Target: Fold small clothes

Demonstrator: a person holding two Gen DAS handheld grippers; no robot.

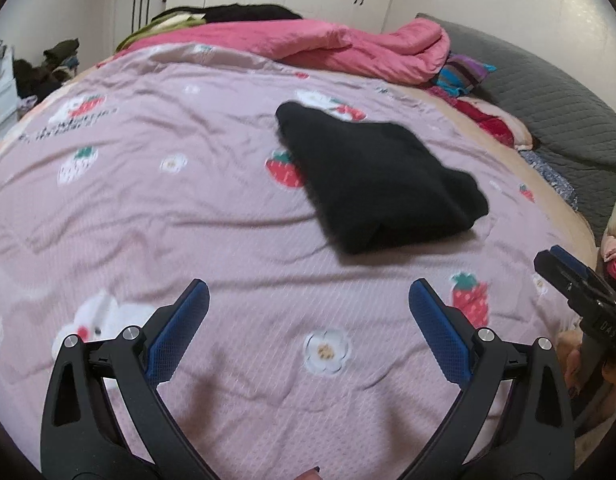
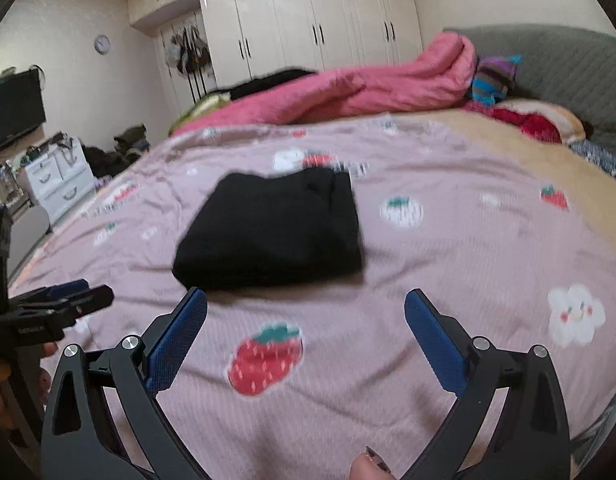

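1. Jaws on both tools spread wide, nothing between them. Left gripper [image 1: 308, 300] and right gripper [image 2: 306, 300] both above bare bedspread [image 1: 188, 208], short of the garment, no contact.
2. Right gripper also visible at the right edge of the left wrist view; left gripper at the left edge of the right wrist view. Apart from each other, side by side.
3. Beyond the fingertips: black garment [image 1: 371, 184], lying mid-bed on the strawberry-print bedspread, already doubled into a thick rough rectangle, layered folds showing along the near edge. Both views somewhat blurred; fabric detail not readable.
4. Handling judgement: soft, limp, light, probably knit or fleece; no stiffness, so layers likely to slide or sag if lifted by one point. Low risk of damage. Best grip likely at the two near corners, pinching all layers together, one gripper per corner.
5. Task judged far along for this piece; perhaps one more fold or a tidy-up.
6. Farther back: pink quilt [image 1: 347, 44] bunched along the far side, grey headboard [image 1: 547, 92] to the right, white wardrobe [image 2: 315, 20] behind.
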